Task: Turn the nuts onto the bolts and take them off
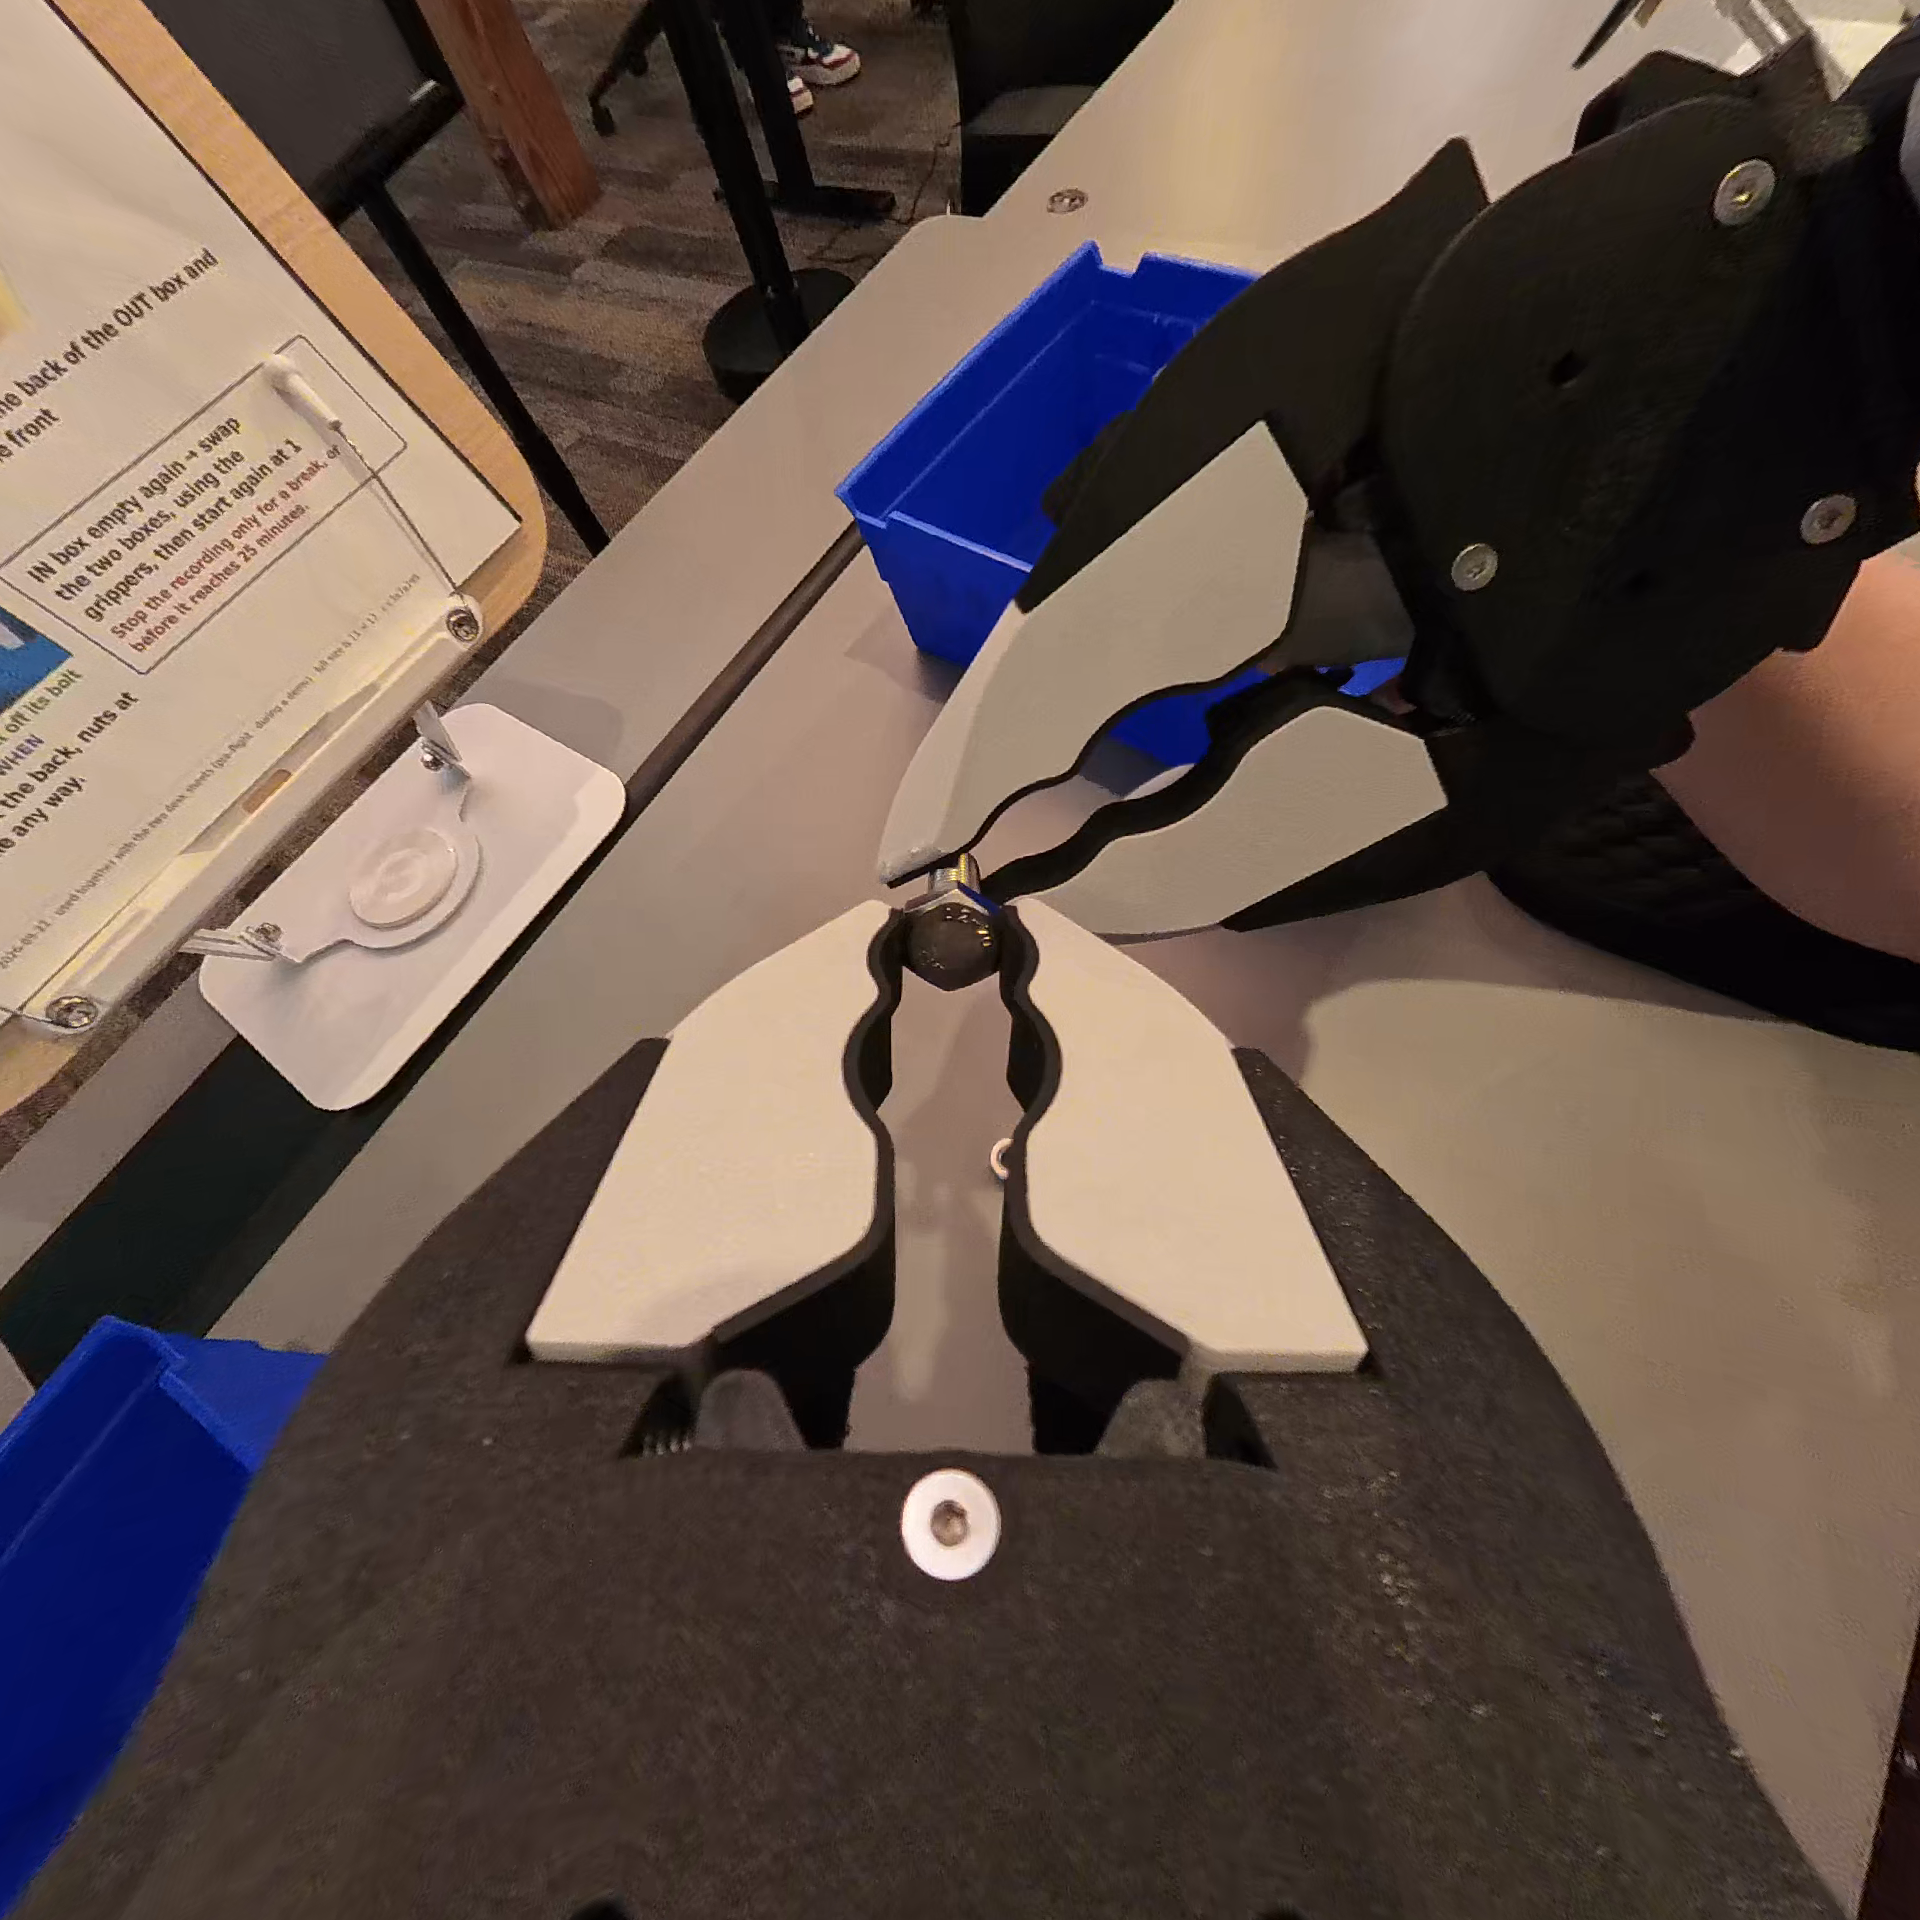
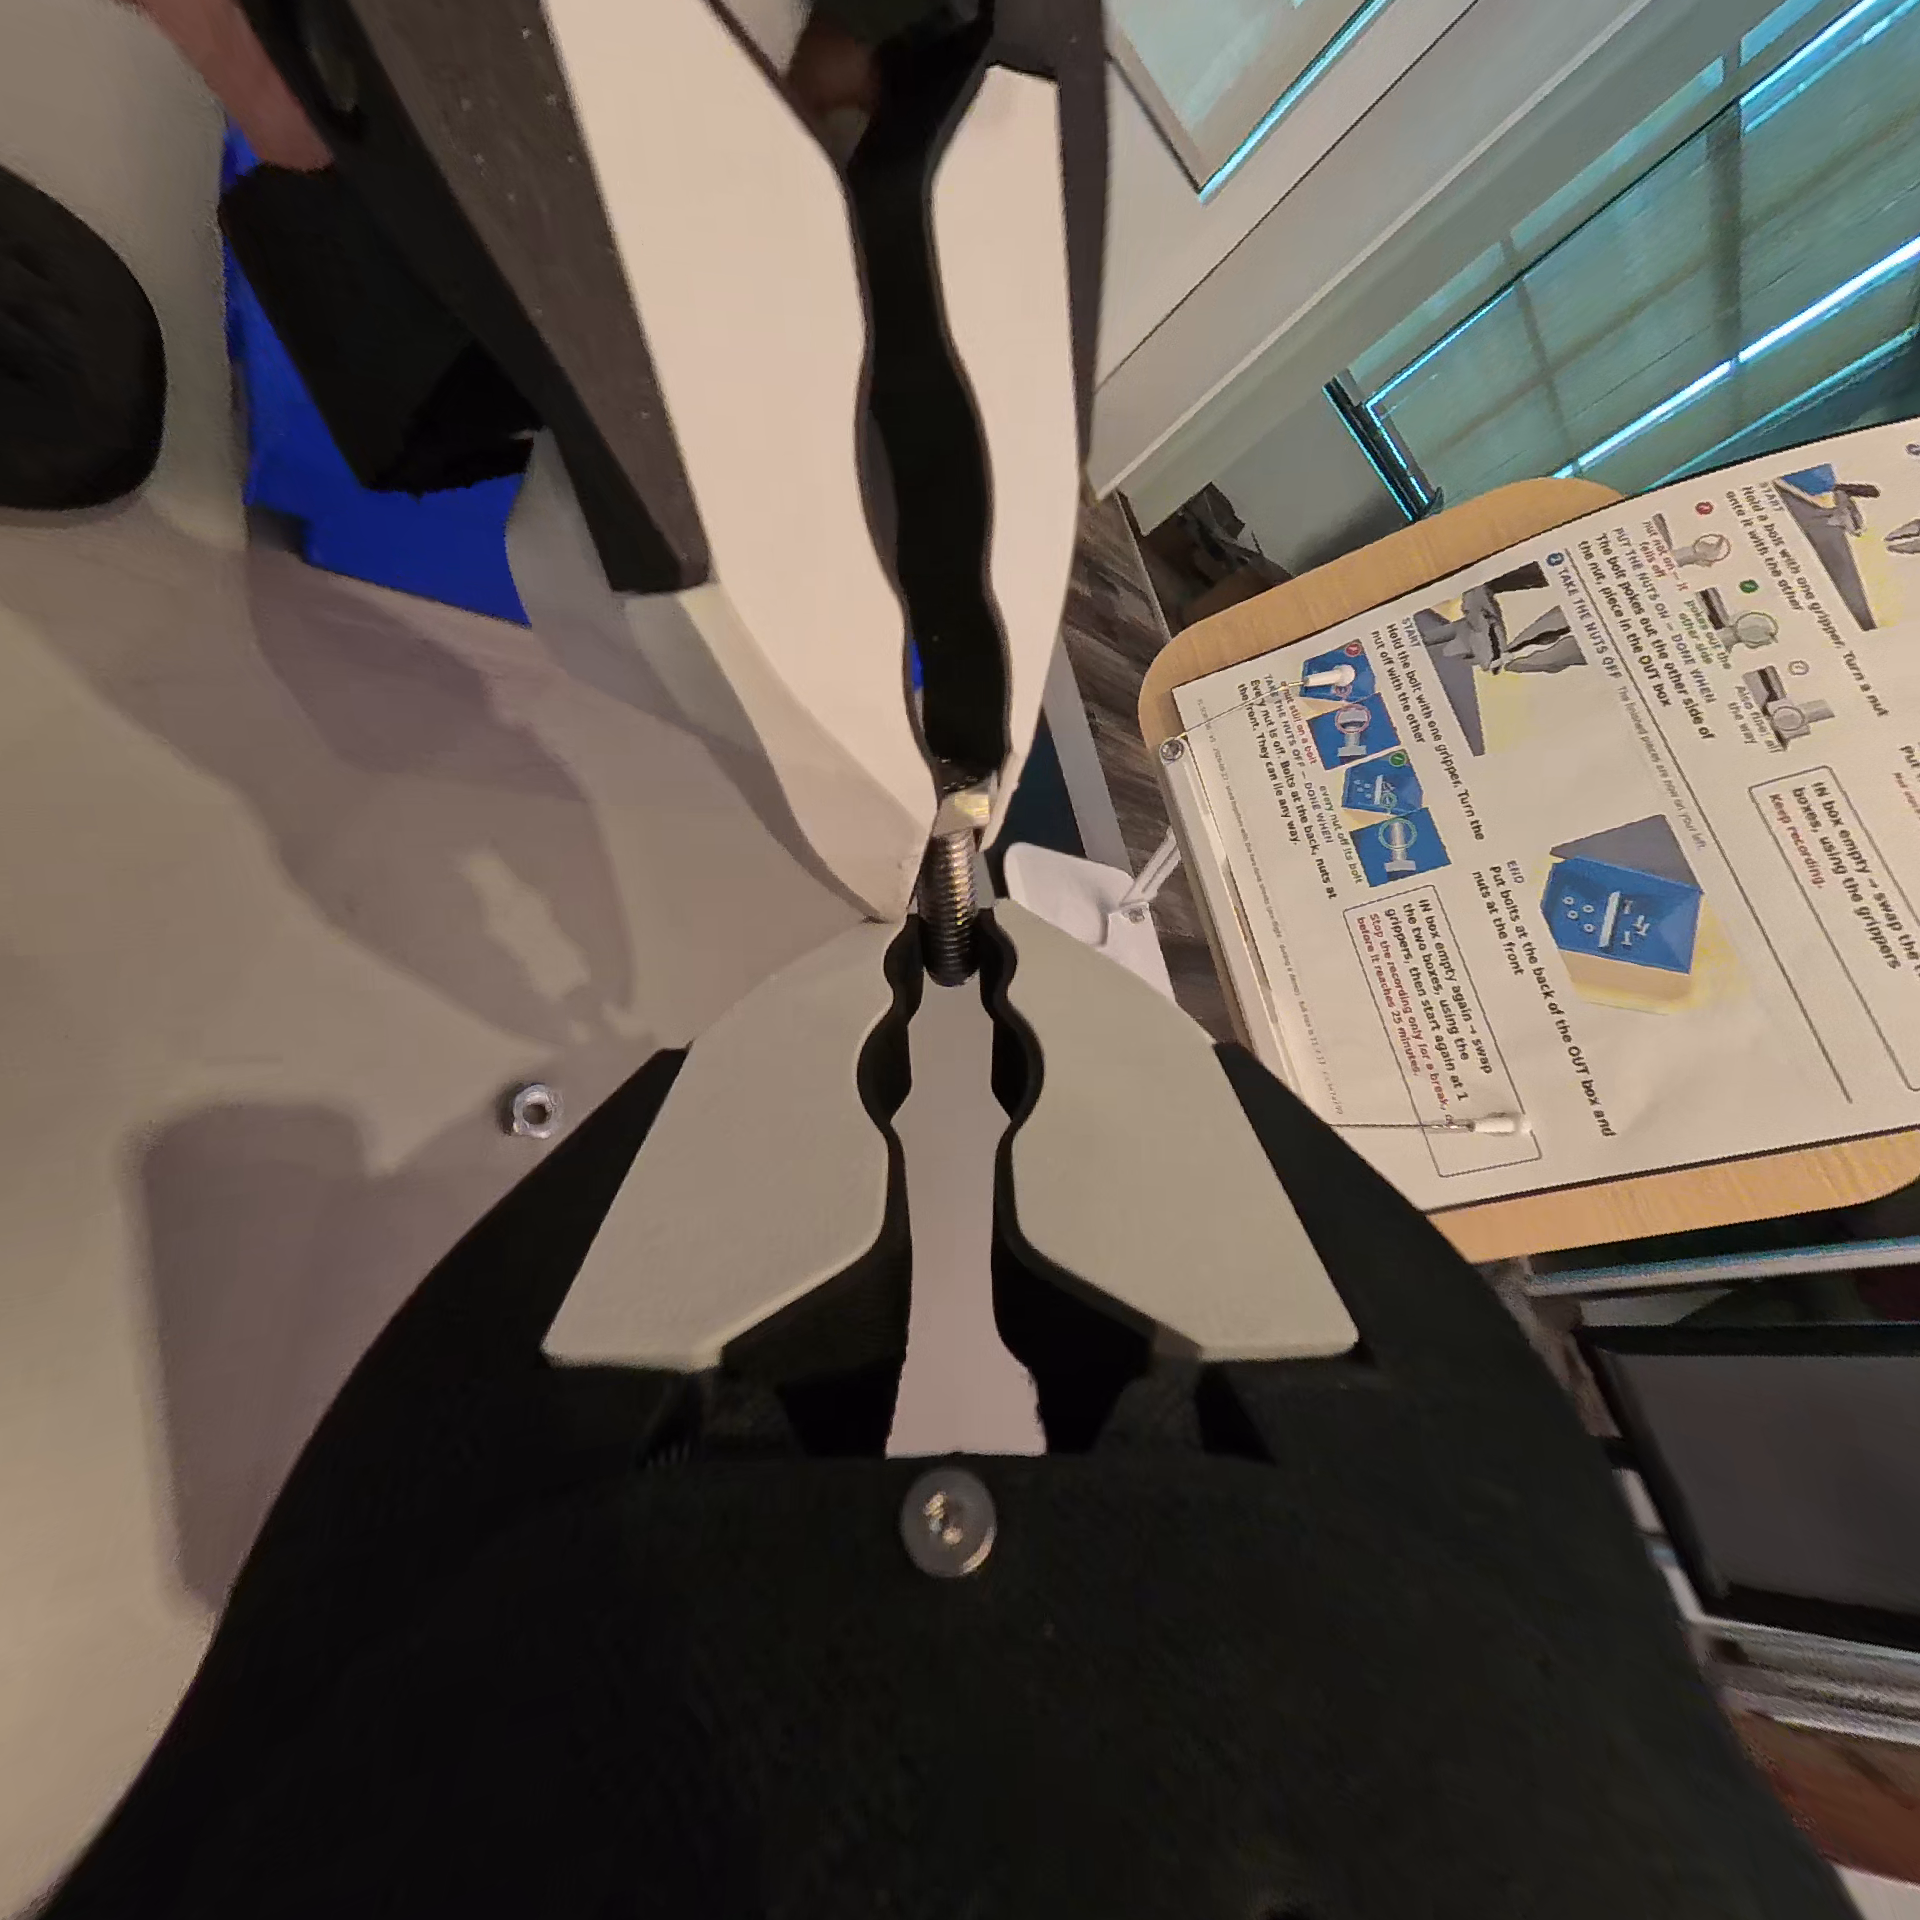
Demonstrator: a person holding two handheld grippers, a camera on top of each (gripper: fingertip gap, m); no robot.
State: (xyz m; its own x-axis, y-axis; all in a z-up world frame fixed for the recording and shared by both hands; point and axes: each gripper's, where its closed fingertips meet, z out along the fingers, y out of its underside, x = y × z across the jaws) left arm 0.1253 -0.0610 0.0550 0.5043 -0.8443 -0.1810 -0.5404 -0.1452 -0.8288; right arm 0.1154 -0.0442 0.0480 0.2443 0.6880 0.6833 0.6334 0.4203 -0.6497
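A steel hex-head bolt (image 1: 951, 948) is held in the air between both grippers, above the grey table (image 1: 1507, 1195). My left gripper (image 1: 951, 925) is shut on the bolt's head; it enters the right wrist view (image 2: 961, 821) from the top. My right gripper (image 2: 951, 930) is shut on the bolt's threaded shank (image 2: 948, 914); it enters the left wrist view (image 1: 951, 881) from the upper right. I cannot tell whether a nut sits inside its jaws. A loose nut (image 2: 533, 1109) lies on the table below, and also shows between my left fingers (image 1: 1000, 1155).
A blue bin (image 1: 987, 468) stands on the table behind the right gripper. A second blue bin (image 1: 83, 1507) is at the lower left. An instruction sheet on a wooden board (image 1: 156, 468) stands on a white base (image 1: 416, 904) at the left. A person's arm (image 1: 1787, 810) lies at the right. The tips of both grippers are at nearly the same place.
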